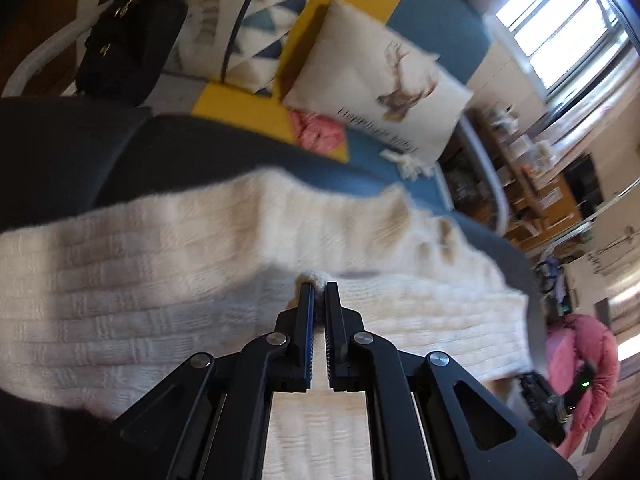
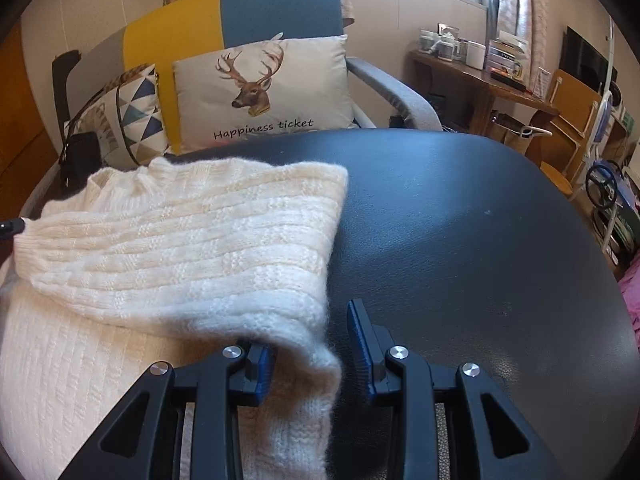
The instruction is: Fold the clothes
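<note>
While clamped at the tips on a small tuft of sweater (image 1: 160, 280), points down at the knit with the left gripper (image 1: 319, 286), jaws all but together, fluff bulging out just past the pads. Blurred in that view, so hard to tell finer detail of the pinch. Lies cream and ribbed across the left part of a black table (image 2: 460, 220), with an upper layer folded over a flatter layer nearer the camera; lifted at the far left corner, draped down toward the near edge. Straddles the near right end of that fold with the right gripper (image 2: 308, 332), jaws apart: left finger half buried under the knit and touching it, right finger (image 2: 360, 340) bare and just beside the fuzzy edge, not pressing on it. Leaves the right and far parts of the table bare and glossy. Beyond the far edge, against a blue and yellow sofa (image 2: 280, 4), stands a deer cushion (image 2: 264, 92), upright, with a triangle cushion (image 2: 136, 116) just left of it and a black bag (image 2: 80, 156) further left, near the sweater's far corner. Far right, well apart from the table, shows a wooden desk (image 2: 480, 76) crowded with jars and boxes under a bright window. On the sofa seat in the left wrist view, near the deer cushion, sits something pink (image 1: 316, 132), too blurred to name.
</note>
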### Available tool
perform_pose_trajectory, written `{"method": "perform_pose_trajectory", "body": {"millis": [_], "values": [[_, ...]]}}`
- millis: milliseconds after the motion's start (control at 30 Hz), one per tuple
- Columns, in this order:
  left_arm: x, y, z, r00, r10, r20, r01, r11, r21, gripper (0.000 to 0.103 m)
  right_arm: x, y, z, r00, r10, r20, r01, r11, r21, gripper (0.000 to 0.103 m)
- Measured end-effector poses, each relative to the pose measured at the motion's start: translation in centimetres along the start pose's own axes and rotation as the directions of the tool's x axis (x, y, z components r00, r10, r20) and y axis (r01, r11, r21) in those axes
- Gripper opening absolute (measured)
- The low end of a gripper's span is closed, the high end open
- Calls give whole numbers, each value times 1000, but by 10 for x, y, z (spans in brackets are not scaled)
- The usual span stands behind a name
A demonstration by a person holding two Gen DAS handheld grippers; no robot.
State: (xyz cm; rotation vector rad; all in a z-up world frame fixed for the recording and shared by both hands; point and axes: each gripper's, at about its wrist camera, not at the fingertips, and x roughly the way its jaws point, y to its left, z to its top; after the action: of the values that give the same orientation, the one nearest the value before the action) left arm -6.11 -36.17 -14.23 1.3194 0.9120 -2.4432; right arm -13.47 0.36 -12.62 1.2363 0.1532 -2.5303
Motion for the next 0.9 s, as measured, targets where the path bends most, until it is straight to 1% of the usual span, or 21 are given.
{"method": "perform_pose_trajectory", "body": {"millis": [67,100,233,367,433,467,533,567,600,633,667,700,733,767,800,833,900], "values": [[9,14,-5,999,17,-37,-18,999,-40,4,3,0,-1,1000,8,-16,-8,1000,4,33],[14,17,-6,999,-1,-53,-1,999,-51,4,3,-2,-2,1000,10,-21,-10,1000,14,33],[6,27,-4,999,-19,-50,12,992,-125,9,-9,-12,-6,998,58,-22,-58,998,21,33],[-15,36,-1,1000,10,-5,-11,985,-169,9,-26,-33,-11,999,44,-28,-43,998,38,35],[-22,41,-7,1000,-3,-8,2,983,-186,9,-30,-39,-15,998,51,-41,-49,998,50,35],[-24,42,-11,1000,2,-15,-5,982,-189,9,-32,-43,-16,996,82,-46,-78,994,83,35],[-20,45,-21,999,6,-51,-16,981,-191,9,-33,-52,-20,984,174,-42,-164,971,171,35],[-19,47,-27,998,-8,-64,-5,979,-203,9,-32,-60,-22,970,241,-30,-227,942,246,35],[-16,47,-32,997,-27,-79,9,977,-212,9,-30,-68,-25,952,306,-12,-287,903,319,35],[-14,47,-37,995,-45,-92,23,975,-223,9,-28,-76,-28,926,376,17,-351,848,397,35],[-11,48,-39,994,-58,-94,34,970,-241,9,-25,-88,-33,881,466,84,-441,743,503,35],[-9,49,-42,993,-71,-95,44,965,-260,9,-20,-97,-38,845,516,141,-494,652,576,35],[-8,51,-44,993,-82,-88,54,959,-279,9,-15,-106,-43,804,559,202,-541,547,639,38],[-10,51,-45,993,-89,-78,62,953,-296,9,-7,-111,-49,749,605,268,-588,422,690,39],[-11,52,-45,992,-99,-73,72,948,-310,10,2,-114,-56,694,640,330,-618,294,729,39],[-12,53,-45,992,-107,-72,78,943,-324,12,8,-115,-61,662,654,366,-624,211,752,40],[-13,55,-46,991,-116,-68,86,938,-337,12,14,-112,-66,665,651,366,-602,178,778,44]]}}
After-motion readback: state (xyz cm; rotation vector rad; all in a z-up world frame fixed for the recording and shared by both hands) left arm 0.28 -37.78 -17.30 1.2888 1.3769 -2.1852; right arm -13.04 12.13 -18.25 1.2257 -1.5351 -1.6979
